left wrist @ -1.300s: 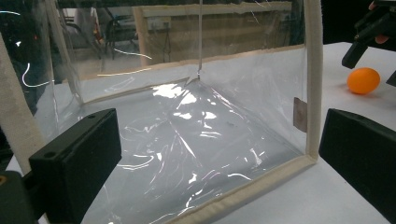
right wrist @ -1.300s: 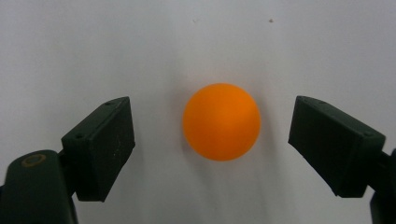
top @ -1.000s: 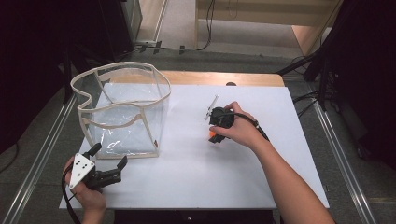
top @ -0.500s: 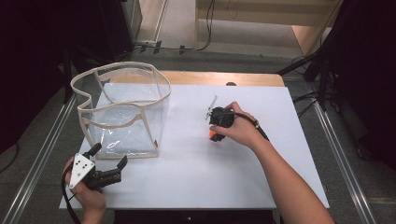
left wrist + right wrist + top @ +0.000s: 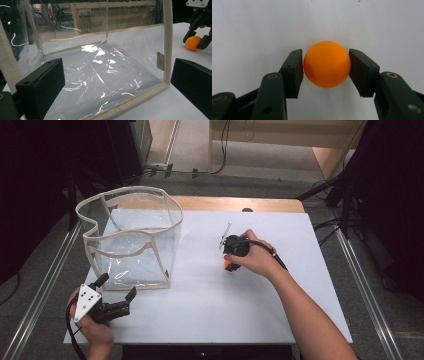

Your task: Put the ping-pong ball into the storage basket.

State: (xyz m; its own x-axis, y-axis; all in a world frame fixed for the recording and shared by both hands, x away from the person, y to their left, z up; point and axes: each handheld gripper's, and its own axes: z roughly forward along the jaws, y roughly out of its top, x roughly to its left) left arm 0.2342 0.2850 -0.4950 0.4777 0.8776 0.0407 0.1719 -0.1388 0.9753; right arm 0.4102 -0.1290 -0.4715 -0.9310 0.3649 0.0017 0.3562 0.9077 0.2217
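Between our left gripper's [image 5: 117, 82] two black jaws, which stand wide apart, we face a clear plastic bag [image 5: 100, 70] with cream fabric edging, standing open on the white table [image 5: 175, 110] just ahead. Its near corner post rises just inside the right jaw. Beyond that jaw, up and to its right, we see the other gripper [image 5: 197, 40] with an orange ball [image 5: 193, 43] between its jaws.

I see a white table [image 5: 260, 305] carrying two things. A clear bag [image 5: 131, 237] with cream edging stands open on it, its near corner straight ahead of my left jaws. An orange ball [image 5: 327, 64] rests on the white surface between my right jaws, each pad at its side.
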